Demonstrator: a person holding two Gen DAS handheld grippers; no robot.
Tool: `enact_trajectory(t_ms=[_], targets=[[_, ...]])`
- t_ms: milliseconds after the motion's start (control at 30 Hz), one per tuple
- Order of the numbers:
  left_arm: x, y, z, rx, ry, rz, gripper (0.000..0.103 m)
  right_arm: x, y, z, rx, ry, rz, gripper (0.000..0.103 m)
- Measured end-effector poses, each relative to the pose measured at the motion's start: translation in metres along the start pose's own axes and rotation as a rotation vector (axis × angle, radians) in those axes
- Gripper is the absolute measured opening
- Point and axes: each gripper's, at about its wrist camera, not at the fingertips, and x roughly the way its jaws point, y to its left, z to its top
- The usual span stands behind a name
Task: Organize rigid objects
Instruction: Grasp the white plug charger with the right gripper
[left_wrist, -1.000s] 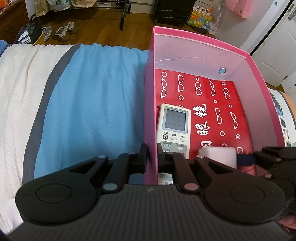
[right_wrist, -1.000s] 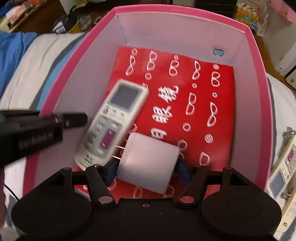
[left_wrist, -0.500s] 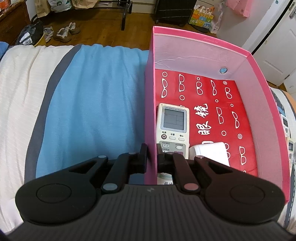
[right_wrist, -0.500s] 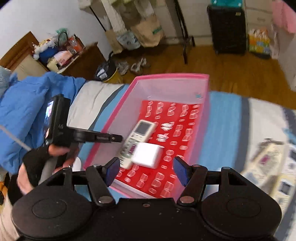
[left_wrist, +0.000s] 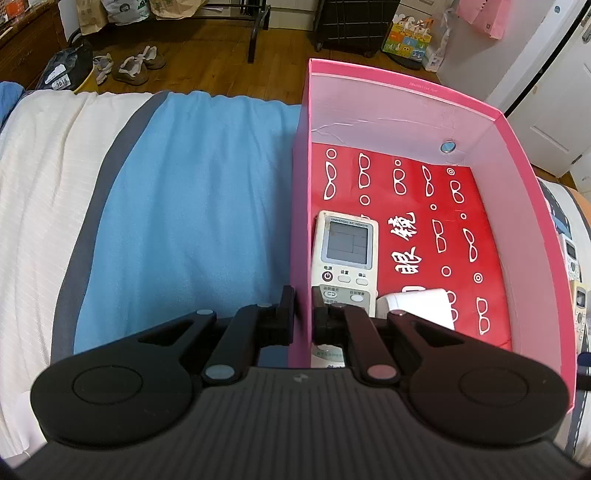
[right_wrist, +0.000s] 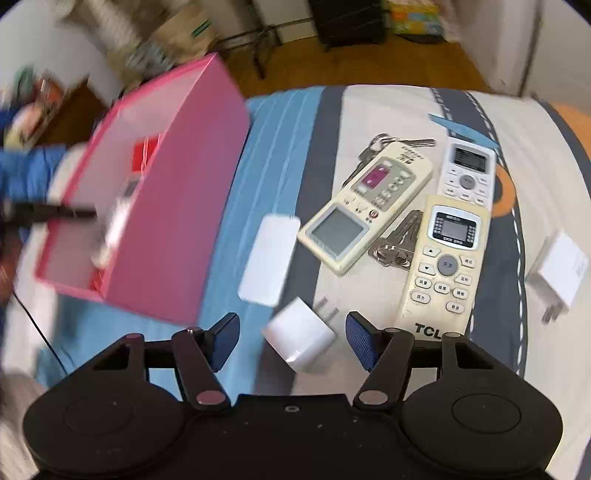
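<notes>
My left gripper is shut on the left wall of the pink box, one finger outside and one inside. Inside the box, on its red lining, lie a cream remote and a white charger. My right gripper hovers open over the bed to the right of the box. A white plug cube lies on the cover below, between the blue pads and untouched by them. Beyond it are a flat white block, a cream remote, a TCL remote and a white remote.
Keys lie between the remotes, and another bunch sits behind them. A second white charger rests at the far right of the bed. The striped bed cover stretches left of the box. Shoes sit on the wooden floor beyond.
My right gripper let go of the white charger inside the box, drew out and swung right over the items on the bed. The left gripper kept its grip and stayed put.
</notes>
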Motion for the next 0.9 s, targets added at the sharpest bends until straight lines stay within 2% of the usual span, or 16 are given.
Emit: enact_trajectory(t_ms=[167,300,367,467,500,533,700,900], targets=[[0.000,0.000,0.000,0.001,-0.001,0.000,0.006,0.016,0.017,-0.007,-0.112,0.043,-0.022,0.069],[0.001,0.000,0.000,0.001,0.001,0.000,0.006,0.037,0.017,-0.008,-0.086,0.080,-0.086,0.069],[0.001,-0.001,0.000,0.003,0.000,0.003,0.006,0.049,0.015,-0.008,-0.058,0.080,-0.091,0.072],[0.001,-0.001,0.000,0.004,0.000,0.002,0.006,0.053,0.014,-0.003,-0.029,0.040,-0.090,0.071],[0.001,-0.001,0.000,0.004,-0.001,0.002,0.006,0.051,0.014,-0.001,-0.020,0.020,-0.090,0.069],[0.001,-0.001,0.000,0.003,-0.001,0.002,0.006,0.050,0.013,0.001,-0.010,0.010,-0.097,0.060],[0.000,-0.001,0.000,0.006,-0.002,0.005,0.006,0.041,0.012,-0.005,-0.010,-0.004,-0.116,0.056],[-0.002,-0.002,-0.002,0.006,-0.004,0.013,0.006,0.020,0.023,-0.010,-0.010,-0.054,-0.081,0.052]])
